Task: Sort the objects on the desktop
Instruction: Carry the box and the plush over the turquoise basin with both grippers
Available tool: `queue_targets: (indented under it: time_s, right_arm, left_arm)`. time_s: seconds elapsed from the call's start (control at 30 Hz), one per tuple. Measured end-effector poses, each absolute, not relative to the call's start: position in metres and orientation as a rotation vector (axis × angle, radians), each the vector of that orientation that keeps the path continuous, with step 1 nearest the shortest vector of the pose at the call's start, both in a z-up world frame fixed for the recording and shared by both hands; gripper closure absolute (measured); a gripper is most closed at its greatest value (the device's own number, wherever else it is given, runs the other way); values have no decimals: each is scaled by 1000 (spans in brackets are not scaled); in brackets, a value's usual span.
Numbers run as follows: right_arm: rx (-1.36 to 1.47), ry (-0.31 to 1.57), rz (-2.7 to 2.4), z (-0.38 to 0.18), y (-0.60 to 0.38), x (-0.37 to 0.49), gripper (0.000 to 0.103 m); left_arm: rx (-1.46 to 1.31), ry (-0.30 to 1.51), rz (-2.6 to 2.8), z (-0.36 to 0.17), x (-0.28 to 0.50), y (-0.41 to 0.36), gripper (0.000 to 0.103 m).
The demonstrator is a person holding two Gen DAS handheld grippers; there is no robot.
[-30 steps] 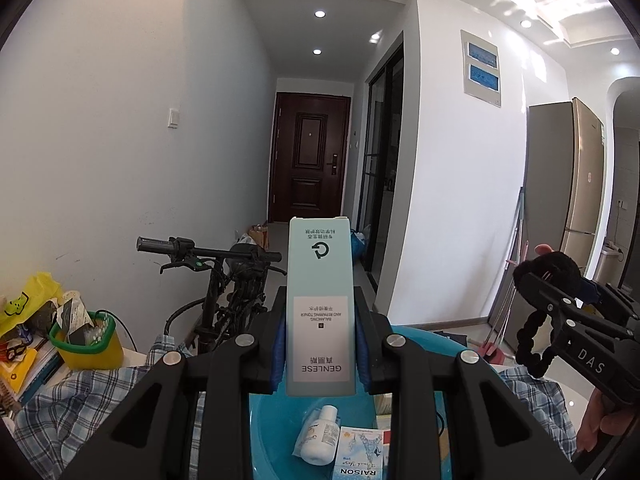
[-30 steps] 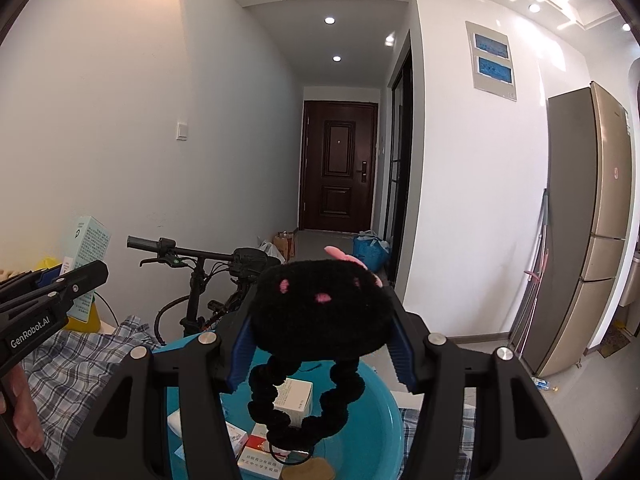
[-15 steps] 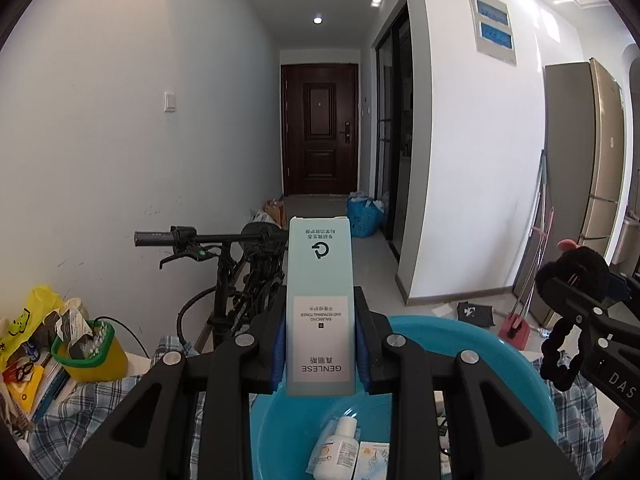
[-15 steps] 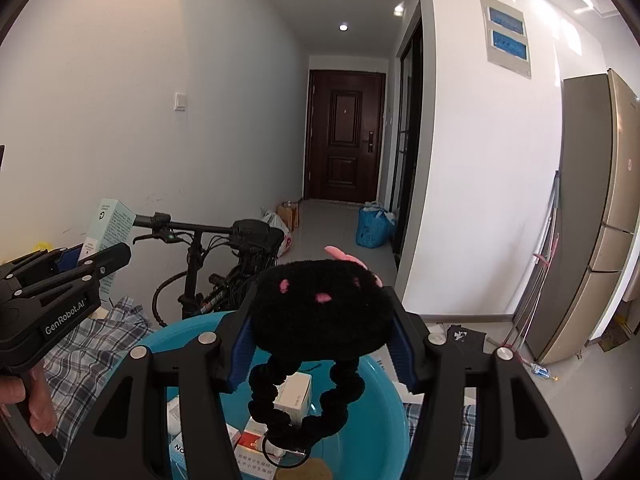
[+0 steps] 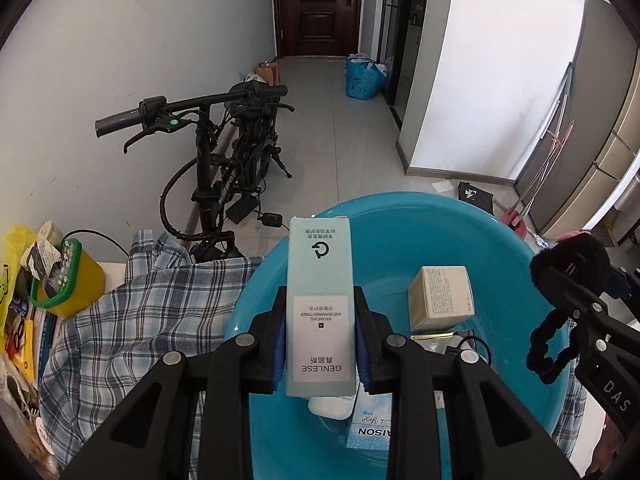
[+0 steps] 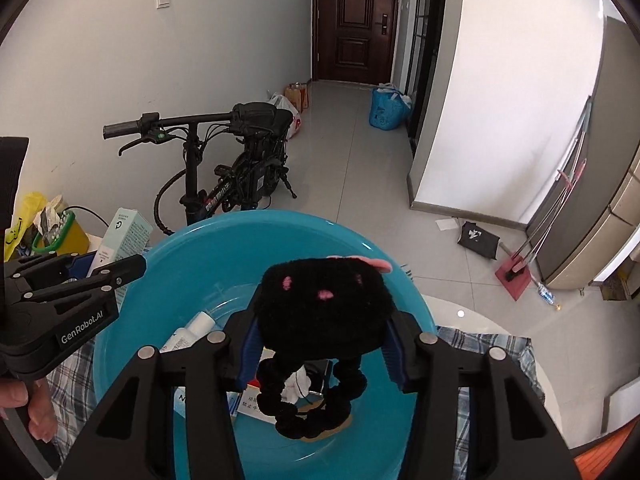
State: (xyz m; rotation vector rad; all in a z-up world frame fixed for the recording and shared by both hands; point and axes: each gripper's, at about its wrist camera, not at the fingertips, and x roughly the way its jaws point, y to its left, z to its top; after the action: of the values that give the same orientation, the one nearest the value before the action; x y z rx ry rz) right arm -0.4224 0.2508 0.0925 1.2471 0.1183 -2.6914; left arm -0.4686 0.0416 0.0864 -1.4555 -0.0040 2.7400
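The left gripper (image 5: 320, 344) is clamped tight on the tall mint-green toner box (image 5: 320, 304), whose long axis runs straight out along the fingers, far end tilted down over the blue basin (image 5: 500, 240). The right gripper (image 6: 320, 344) holds the black plush hair tie (image 6: 324, 300), its jaws closing further on the soft head while the braided loop dangles below. The basin on the plaid-covered bench (image 5: 120, 320) lies directly under both loads, the left nearer its left rim, the right nearer its middle. Releasing looks like the likely next step.
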Motion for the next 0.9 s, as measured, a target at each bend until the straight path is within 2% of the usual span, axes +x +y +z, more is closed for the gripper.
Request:
queue_targets:
  time_s: [0.9]
  right_arm:
    - [1560, 129, -2603, 14, 272, -453, 55]
  left_arm:
    - [-1769, 22, 2544, 3, -494, 58, 73]
